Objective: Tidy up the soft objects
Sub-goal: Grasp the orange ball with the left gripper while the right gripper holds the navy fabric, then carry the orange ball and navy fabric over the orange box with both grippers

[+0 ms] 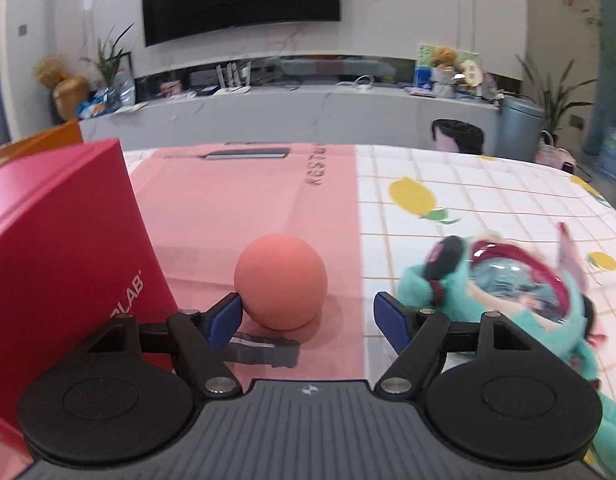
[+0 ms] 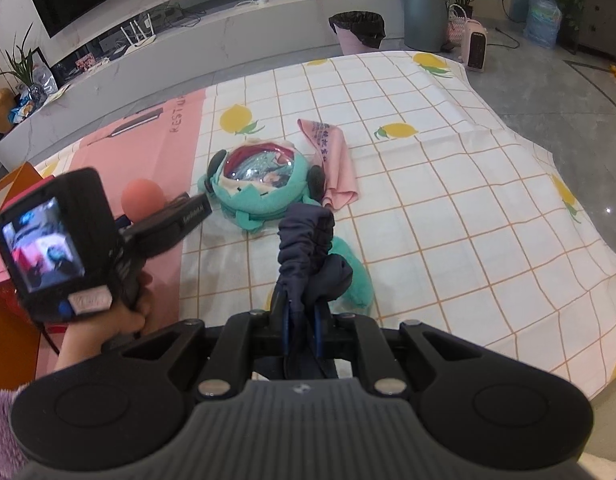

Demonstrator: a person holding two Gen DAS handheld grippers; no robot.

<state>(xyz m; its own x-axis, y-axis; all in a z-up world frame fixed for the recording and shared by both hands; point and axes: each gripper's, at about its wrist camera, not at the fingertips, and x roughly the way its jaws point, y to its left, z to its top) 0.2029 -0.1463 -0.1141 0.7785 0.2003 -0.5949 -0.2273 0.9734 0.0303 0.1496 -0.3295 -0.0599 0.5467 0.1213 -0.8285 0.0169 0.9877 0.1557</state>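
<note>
A coral foam ball [image 1: 280, 282] lies on the pink mat [image 1: 247, 208]; it also shows in the right wrist view [image 2: 141, 196]. My left gripper [image 1: 308, 318] is open, its left fingertip touching the ball's lower left side. A teal plush toy [image 1: 504, 300] with a shiny round front lies to the right, also in the right wrist view [image 2: 259, 184]. My right gripper [image 2: 301, 312] is shut on a dark navy scrunched cloth [image 2: 308, 248], held above the table. A pink folded cloth [image 2: 332, 160] lies beside the plush.
A red box [image 1: 59, 248] stands at the left, with an orange box [image 1: 39, 140] behind it. The table has a lemon-print checked cover [image 2: 448, 184]. A pink bin [image 2: 358, 30] and a grey bin [image 2: 426, 12] stand on the floor beyond the table.
</note>
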